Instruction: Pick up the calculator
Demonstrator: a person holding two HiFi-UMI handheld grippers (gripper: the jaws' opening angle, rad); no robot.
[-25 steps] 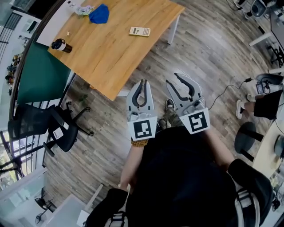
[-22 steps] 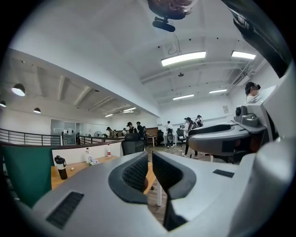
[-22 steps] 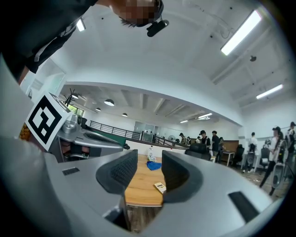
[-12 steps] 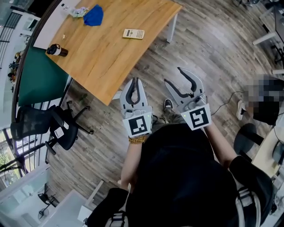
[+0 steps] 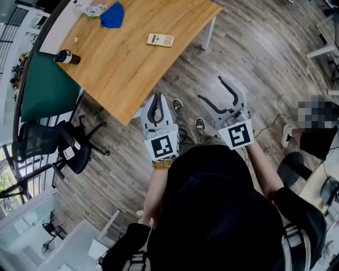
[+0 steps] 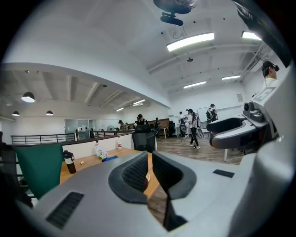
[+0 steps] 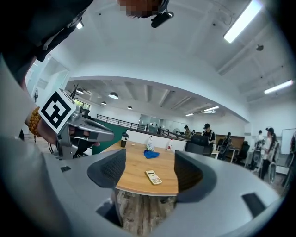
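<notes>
Lighting: bright, even; ceiling strip lamps (image 6: 190, 41) overhead. Shadows: faint, soft. Distortion: heavy fisheye curvature; black corners in the 2 gripper views. Focus: close foreground soft, distance sharp.

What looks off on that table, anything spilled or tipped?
Nothing stands out. The calculator lies flat on the table, the mug stands upright, and the blue cloth is bunched up, but nothing is spilled.
</notes>
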